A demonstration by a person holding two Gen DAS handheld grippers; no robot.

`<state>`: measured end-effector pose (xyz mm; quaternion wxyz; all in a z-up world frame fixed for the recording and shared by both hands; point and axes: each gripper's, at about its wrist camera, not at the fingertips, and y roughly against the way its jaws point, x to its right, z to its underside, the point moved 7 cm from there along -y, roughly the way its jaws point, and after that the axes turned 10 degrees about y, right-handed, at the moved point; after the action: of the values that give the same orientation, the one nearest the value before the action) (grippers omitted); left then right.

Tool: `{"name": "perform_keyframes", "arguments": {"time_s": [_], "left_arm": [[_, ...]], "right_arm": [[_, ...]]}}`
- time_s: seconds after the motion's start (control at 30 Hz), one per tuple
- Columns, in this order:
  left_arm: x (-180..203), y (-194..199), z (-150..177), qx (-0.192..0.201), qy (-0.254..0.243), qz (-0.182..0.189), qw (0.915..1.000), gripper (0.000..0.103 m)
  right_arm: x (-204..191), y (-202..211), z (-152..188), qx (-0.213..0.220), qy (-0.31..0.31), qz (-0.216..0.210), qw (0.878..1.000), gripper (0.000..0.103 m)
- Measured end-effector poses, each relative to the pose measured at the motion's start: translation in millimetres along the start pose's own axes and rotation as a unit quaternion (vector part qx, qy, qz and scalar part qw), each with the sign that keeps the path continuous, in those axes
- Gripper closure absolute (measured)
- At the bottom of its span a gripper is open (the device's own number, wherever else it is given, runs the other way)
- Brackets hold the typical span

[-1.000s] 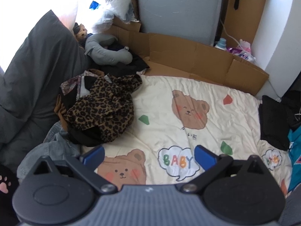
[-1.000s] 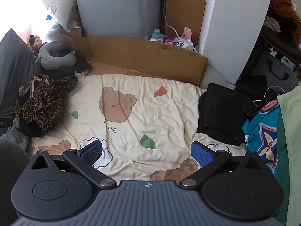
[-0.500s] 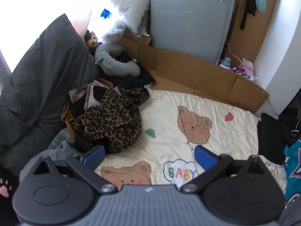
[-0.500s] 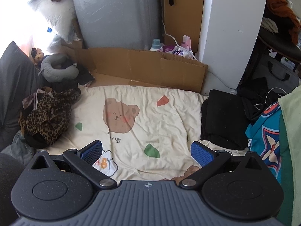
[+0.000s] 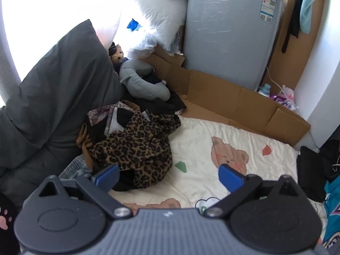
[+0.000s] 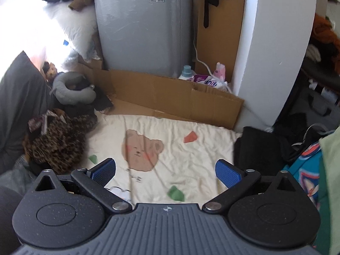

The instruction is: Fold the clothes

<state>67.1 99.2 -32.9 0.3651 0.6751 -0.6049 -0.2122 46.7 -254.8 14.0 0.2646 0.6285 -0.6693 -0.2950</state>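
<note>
Clothes are piled at the left edge of the cream bear-print quilt (image 5: 197, 140), the leopard-print garment (image 5: 136, 148) on top; nothing is held. Left gripper (image 5: 167, 175) is seen with jaws spread wide and empty, its left blue pad (image 5: 106, 175) just over the near edge of the leopard-print garment. Right gripper (image 6: 165, 172) is likewise released and empty, held over the bare middle of the quilt, apart from any cloth

Step is judged as the start of a fold cycle: an item is being picked from the pile, not yet gripped. Next move is judged to call for the left jaws to be lowered onto a leopard fabric edge and clenched, then the piece dragged out flat onto the bare quilt; other crumpled pieces under it could be snagged

A folded black garment (image 6: 255, 148) is seen at the quilt's right edge, just beside a teal printed cloth (image 6: 306, 170). Further back a flattened cardboard sheet (image 6: 170, 97) borders the quilt, with a grey neck pillow (image 6: 72, 91) at left and a dark grey pillow (image 5: 55, 97) beside the pile

Writing: partly hidden coloured letters on the quilt near the left gripper cannot be read. Purple packet (image 6: 209, 81) by the wall carries print too blurred to read. Sticker (image 5: 268, 7) on the plastic-wrapped grey appliance (image 5: 229, 31) shows QR codes, text too small to read
</note>
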Motion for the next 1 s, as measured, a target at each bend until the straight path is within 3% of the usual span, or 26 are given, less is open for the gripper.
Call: {"name": "perform_keyframes", "arguments": {"time_s": [0.07,0.2,0.43,0.5,0.6,0.67,0.77,0.87,1.0], "left_arm": [[-5,-1,-1,0.0,0.009,0.004,1.0,0.002],[-15,-4,-4,-0.001,0.017,0.009,0.9998,0.002],[-32,-17,-11,0.002,0.033,-0.021,0.9992,0.001],[-38,-21,-13,0.008,0.034,-0.037,0.9987,0.001],[-44,-30,-15,-0.003,0.045,-0.025,0.9987,0.001],[-50,-35,-17,-0.006,0.048,-0.036,0.9982,0.001],[-58,-39,-21,0.001,0.061,-0.043,0.9972,0.001],[-68,-44,-24,0.009,0.063,-0.063,0.996,0.001],[-82,-58,-28,0.004,0.086,-0.061,0.9945,0.002]], "right_arm": [[-1,-1,-4,0.006,-0.016,-0.019,1.0,0.0],[-6,-8,-9,0.005,-0.016,-0.017,1.0,0.0],[-10,-25,-20,-0.009,-0.019,-0.043,0.999,0.0],[-13,-31,-24,-0.012,-0.012,-0.051,0.999,0.0],[-17,-38,-27,-0.015,-0.001,-0.054,0.998,0.0],[-18,-44,-26,-0.021,0.006,-0.058,0.998,0.0],[-19,-55,-29,-0.03,0.029,-0.038,0.998,0.0],[-22,-69,-35,-0.039,0.037,-0.052,0.997,0.0],[-25,-87,-45,-0.042,0.045,-0.064,0.996,0.0]]}}
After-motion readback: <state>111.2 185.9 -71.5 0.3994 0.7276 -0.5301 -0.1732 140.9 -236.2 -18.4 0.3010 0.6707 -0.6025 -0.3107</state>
